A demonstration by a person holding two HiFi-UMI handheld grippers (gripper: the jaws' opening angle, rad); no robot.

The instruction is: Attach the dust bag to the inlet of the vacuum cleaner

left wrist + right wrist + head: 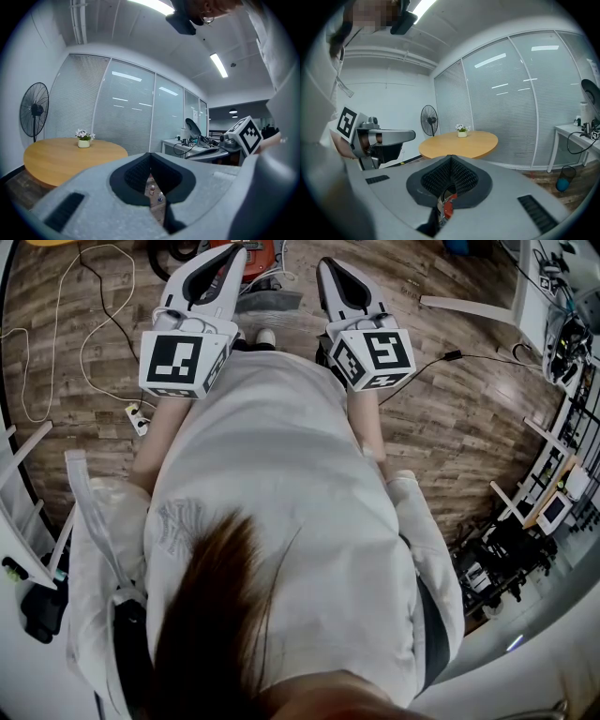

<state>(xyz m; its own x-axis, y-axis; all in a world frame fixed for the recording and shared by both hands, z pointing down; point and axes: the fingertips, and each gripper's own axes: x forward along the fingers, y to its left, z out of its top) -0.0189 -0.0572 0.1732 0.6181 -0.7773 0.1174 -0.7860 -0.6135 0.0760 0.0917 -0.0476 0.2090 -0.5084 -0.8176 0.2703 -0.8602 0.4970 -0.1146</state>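
Left tool [234, 253] and right tool [328, 266], both closed on nothing, hang side by side just short of the presumed red vacuum cleaner [261, 259] on the floor [450, 418], apparently a rest pose; the dust bag is not identifiable.

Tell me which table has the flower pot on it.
The round wooden table beside the standing fan; the flower pot sits on it. The rectangular white desk at the right edge has none.

Office-style lab room: glass partitions with slatted blinds [126, 108], round light-wood meeting table [459, 143], black pedestal fan [34, 110], white workbench cluttered with cabled electronics [190, 142].
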